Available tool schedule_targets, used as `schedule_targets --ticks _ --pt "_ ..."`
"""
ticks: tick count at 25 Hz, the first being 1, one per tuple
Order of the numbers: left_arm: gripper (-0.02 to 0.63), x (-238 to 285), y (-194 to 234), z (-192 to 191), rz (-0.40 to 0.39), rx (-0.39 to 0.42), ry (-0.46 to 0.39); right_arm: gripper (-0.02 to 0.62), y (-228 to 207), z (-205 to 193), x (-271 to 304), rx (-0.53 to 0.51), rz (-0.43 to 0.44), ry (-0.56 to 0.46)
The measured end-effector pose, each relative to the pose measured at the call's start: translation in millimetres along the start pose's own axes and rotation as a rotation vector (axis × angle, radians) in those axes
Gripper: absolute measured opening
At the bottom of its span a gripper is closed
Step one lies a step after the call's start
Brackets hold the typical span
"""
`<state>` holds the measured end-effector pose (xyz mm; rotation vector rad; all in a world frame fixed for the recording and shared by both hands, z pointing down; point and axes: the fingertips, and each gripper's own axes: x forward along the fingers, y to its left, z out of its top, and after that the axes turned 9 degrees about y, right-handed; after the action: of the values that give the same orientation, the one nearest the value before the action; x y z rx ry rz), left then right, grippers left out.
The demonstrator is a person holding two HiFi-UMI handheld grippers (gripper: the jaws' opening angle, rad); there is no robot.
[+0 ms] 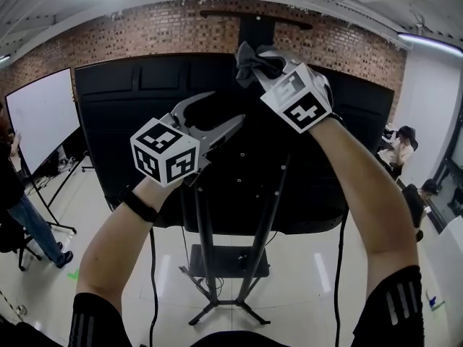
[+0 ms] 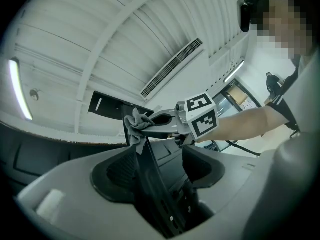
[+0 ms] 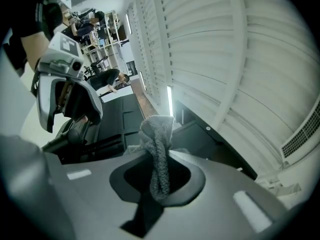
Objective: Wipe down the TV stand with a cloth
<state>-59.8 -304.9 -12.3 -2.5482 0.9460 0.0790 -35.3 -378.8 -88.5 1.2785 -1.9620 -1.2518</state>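
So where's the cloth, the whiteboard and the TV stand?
Grey cloth [image 1: 255, 63]: head view, on its bunched-up middle.
Whiteboard [image 1: 43, 118]: head view, on the middle of its white face.
TV stand [image 1: 205, 246]: head view, on its left upright pole, just under the screen.

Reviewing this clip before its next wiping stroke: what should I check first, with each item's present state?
1. Cloth clamped in right tool: ok.
2. Cloth pressing on stand upright: cannot tell.
3. Left tool open, upright between its jaws, ungripped: ok.
4. Hanging cable clear of both tools: ok.
5. Bystander far from stand: ok.
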Motion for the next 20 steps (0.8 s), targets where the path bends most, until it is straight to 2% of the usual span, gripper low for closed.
schedule_targets --ticks 9,15,20 --pt "0.308 -7 -14 -24 -0.020 -0.049 0.004 0.034 48 -21 -2 -0.148 0.021 0.046" --pt "0.308 -20 -27 -53 -0.025 -0.101 0.009 0.034 109 -49 -5 -0.290 0.060 0.105" --pt "0.308 -29 -33 -75 -0.025 -0.123 0.021 0.034 144 -66 -5 -0.335 0.077 0.139"
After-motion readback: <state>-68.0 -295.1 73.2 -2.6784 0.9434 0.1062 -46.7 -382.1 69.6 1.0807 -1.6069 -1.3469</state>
